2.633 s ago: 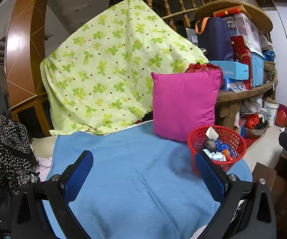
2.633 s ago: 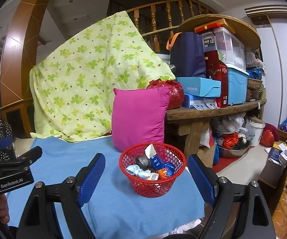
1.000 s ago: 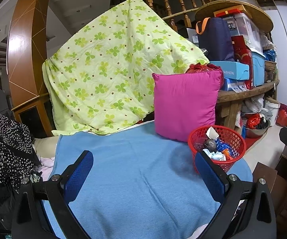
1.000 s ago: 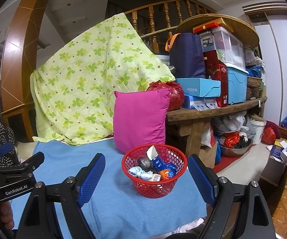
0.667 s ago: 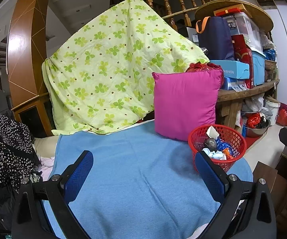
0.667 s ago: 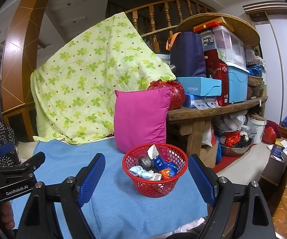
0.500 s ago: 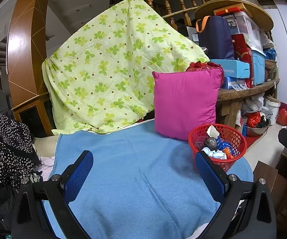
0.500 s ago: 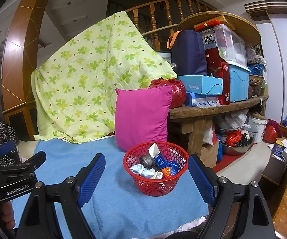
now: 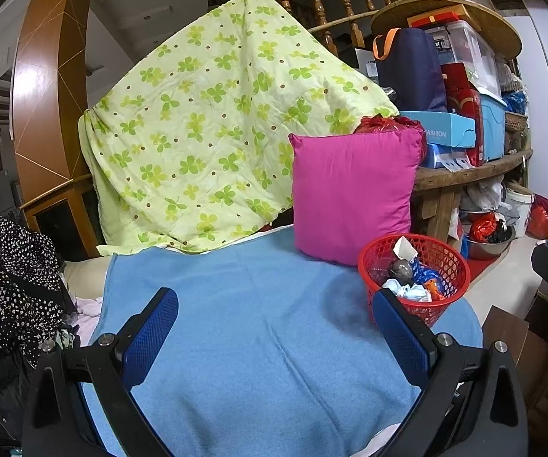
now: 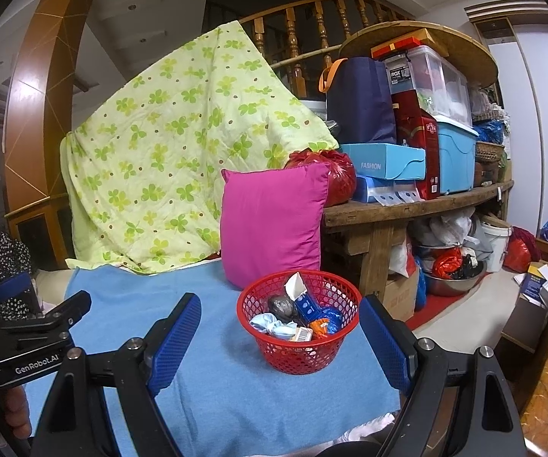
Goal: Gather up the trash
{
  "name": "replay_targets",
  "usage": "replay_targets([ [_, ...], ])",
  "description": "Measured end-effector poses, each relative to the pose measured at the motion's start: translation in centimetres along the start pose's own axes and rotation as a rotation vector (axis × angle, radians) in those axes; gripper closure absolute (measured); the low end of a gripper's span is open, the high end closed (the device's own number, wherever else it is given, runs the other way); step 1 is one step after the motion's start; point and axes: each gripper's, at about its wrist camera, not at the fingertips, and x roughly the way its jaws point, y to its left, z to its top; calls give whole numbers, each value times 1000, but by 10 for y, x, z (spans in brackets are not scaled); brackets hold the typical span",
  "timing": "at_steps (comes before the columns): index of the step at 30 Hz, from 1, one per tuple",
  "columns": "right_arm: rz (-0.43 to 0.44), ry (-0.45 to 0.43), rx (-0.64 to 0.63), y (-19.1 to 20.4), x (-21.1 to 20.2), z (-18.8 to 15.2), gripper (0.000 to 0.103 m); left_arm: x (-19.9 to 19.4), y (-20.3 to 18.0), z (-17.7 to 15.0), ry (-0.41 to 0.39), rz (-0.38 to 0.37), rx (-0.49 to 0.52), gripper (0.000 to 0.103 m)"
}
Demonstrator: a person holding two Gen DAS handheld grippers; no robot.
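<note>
A red mesh basket (image 10: 299, 350) stands on the blue towel (image 10: 213, 388) near its right edge, holding several pieces of trash (image 10: 293, 316): wrappers, a crumpled foil ball, a white carton. It also shows in the left wrist view (image 9: 445, 262), at the right. My right gripper (image 10: 279, 337) is open and empty, its jaws spread either side of the basket, nearer the camera. My left gripper (image 9: 274, 327) is open and empty above the bare towel (image 9: 258, 327), left of the basket. The left gripper's body shows in the right wrist view (image 10: 26, 346).
A pink cushion (image 10: 272, 221) stands behind the basket, a green floral quilt (image 10: 182, 152) behind the towel. A wooden bench (image 10: 407, 209) piled with boxes and bags lies to the right, with floor clutter (image 10: 452, 266) below. Dark spotted clothing (image 9: 7, 266) lies at the left.
Both grippers stay open and drift only slightly; the basket sits a little further right in the right wrist view. Nothing was picked up or released.
</note>
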Motion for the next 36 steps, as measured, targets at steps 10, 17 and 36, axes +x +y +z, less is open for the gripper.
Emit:
replay_targets([
  [10,1,-3,2,0,1,-4,16,1,0,-4,3,-4,1,1],
  [17,0,-9,4,0,0,-5,16,0,-1,-4,0,-11,6,1],
  [36,-8,-33,-10,2,-9,9,16,-3,-1,0,-5,-14,3,1],
])
